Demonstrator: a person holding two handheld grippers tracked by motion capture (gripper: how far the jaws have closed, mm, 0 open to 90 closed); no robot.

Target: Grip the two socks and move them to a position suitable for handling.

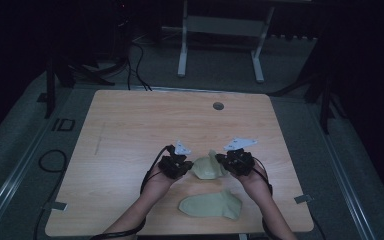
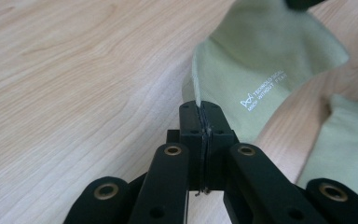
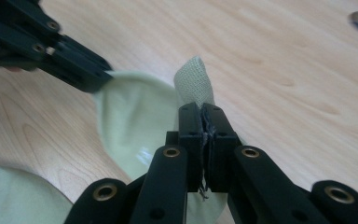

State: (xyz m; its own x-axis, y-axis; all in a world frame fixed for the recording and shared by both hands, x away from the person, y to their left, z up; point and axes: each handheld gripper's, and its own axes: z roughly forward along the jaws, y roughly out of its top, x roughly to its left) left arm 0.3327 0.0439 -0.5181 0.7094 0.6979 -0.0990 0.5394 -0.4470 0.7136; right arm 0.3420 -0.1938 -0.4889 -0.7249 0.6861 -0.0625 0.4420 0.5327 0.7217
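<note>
A pale green sock (image 1: 206, 168) hangs stretched between my two grippers just above the wooden table (image 1: 130, 130). My left gripper (image 1: 176, 165) is shut on its thin edge; in the left gripper view the jaws (image 2: 200, 108) pinch the fabric, and the sock (image 2: 265, 60) shows small white print. My right gripper (image 1: 235, 162) is shut on the ribbed cuff, which sticks up past the jaws (image 3: 204, 111) in the right gripper view. A second green sock (image 1: 212, 205) lies flat near the table's front edge.
A round cable hole (image 1: 218, 106) sits at the table's far middle. A white desk frame (image 1: 182, 50) stands on the floor behind the table. Black cables (image 1: 50, 162) lie on the floor at the left. Bare wood spreads left and beyond the grippers.
</note>
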